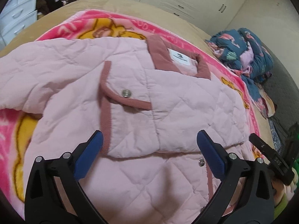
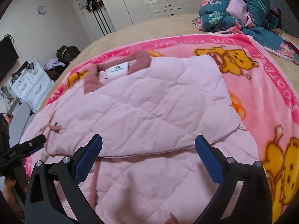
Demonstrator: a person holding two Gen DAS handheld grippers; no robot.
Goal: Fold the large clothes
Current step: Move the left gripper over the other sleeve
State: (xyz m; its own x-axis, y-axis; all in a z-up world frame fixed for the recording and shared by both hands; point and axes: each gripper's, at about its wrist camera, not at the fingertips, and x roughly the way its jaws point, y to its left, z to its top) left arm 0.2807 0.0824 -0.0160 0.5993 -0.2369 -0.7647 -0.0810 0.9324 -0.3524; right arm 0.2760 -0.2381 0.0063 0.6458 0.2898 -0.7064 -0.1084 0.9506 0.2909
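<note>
1 pink quilted jacket (image 1: 130,97) lies partly folded on a pink cartoon blanket (image 2: 261,85) over the bed. It looks soft, puffy and light, likely to spring open. The folded lower edge or the ribbed trim looks easiest to pinch. Left gripper (image 1: 149,155) and right gripper (image 2: 148,155) hover above it, jaws wide apart, holding nothing.

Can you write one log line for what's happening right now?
step: fold | item: pale pink quilted jacket on pink cartoon blanket | left gripper: open | right gripper: open
</note>
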